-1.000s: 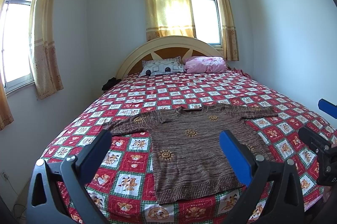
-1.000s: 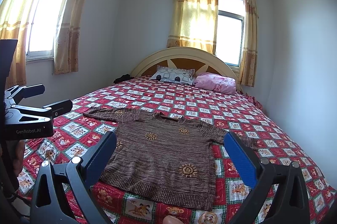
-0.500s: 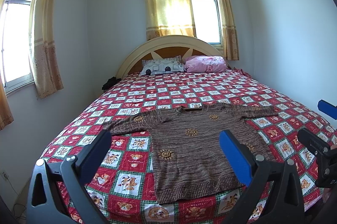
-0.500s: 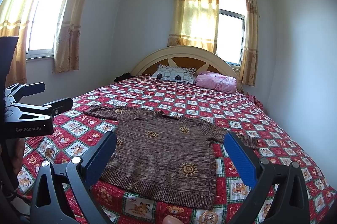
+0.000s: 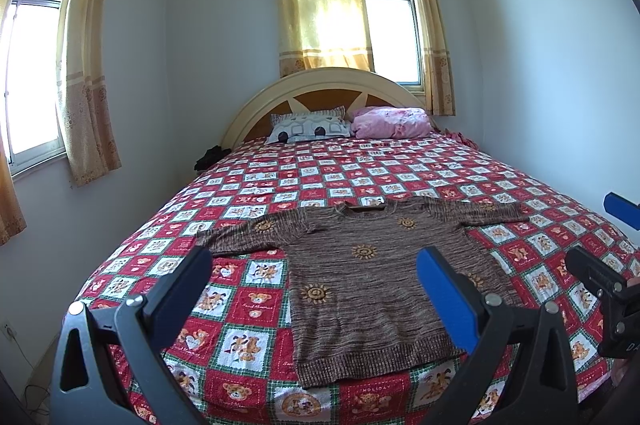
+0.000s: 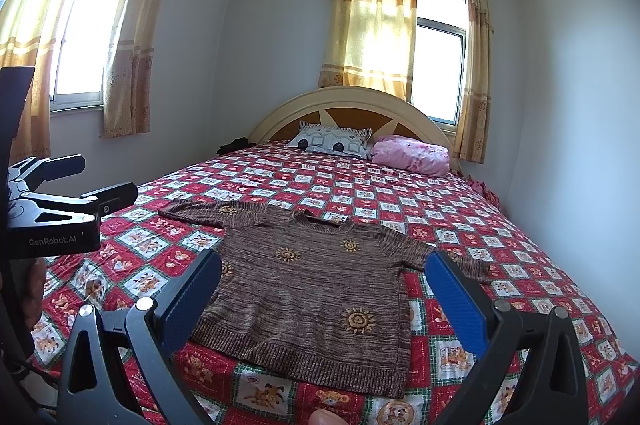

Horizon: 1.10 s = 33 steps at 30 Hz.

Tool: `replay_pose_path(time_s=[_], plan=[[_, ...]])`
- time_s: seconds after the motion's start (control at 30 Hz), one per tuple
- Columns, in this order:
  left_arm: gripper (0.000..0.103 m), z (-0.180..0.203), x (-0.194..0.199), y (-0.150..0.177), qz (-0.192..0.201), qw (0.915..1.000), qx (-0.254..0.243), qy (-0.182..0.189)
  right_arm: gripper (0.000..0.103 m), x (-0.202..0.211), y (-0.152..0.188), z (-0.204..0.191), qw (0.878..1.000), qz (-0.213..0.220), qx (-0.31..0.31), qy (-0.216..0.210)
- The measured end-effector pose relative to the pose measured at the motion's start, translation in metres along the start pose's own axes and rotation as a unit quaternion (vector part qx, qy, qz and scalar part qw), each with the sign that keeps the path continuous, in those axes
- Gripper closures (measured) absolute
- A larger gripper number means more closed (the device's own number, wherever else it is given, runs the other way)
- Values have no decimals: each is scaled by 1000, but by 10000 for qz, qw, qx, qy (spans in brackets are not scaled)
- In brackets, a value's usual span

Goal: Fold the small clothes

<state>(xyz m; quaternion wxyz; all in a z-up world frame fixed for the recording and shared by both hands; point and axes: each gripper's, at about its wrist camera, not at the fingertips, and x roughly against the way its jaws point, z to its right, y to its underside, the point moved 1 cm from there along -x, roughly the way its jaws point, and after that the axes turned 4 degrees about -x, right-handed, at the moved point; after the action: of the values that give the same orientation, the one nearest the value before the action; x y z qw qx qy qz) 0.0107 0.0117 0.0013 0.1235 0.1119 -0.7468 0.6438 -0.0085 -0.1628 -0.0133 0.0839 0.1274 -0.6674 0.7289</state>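
A small brown knitted sweater with orange sun motifs lies flat, front up, sleeves spread, near the foot of the bed; it also shows in the right wrist view. My left gripper is open and empty, held above the foot of the bed, short of the sweater's hem. My right gripper is open and empty, held likewise in front of the hem. The right gripper shows at the right edge of the left wrist view, and the left gripper at the left edge of the right wrist view.
The bed has a red checked bear-print cover. A patterned pillow and a pink bundle lie by the headboard. Walls stand close on both sides. Curtained windows are behind and to the left.
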Motion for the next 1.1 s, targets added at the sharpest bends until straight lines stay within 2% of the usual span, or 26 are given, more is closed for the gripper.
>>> replay_pose_path(time_s=[0.5,0.73,0.93,1.1], plan=[[0,-2,-7,4,-90,9999,20,-40,1,-6,4,2,9999,-100,-11,6],[0,2,-21,12,-168,9998,-20,-105,1,-23,12,15,9996,-249,-118,52],[0,4,-61,33,-567,9984,-4,42,1,-57,31,42,9973,-608,-389,146],[0,4,-109,56,-1060,9942,39,191,1,-90,53,69,9928,-980,-592,364]])
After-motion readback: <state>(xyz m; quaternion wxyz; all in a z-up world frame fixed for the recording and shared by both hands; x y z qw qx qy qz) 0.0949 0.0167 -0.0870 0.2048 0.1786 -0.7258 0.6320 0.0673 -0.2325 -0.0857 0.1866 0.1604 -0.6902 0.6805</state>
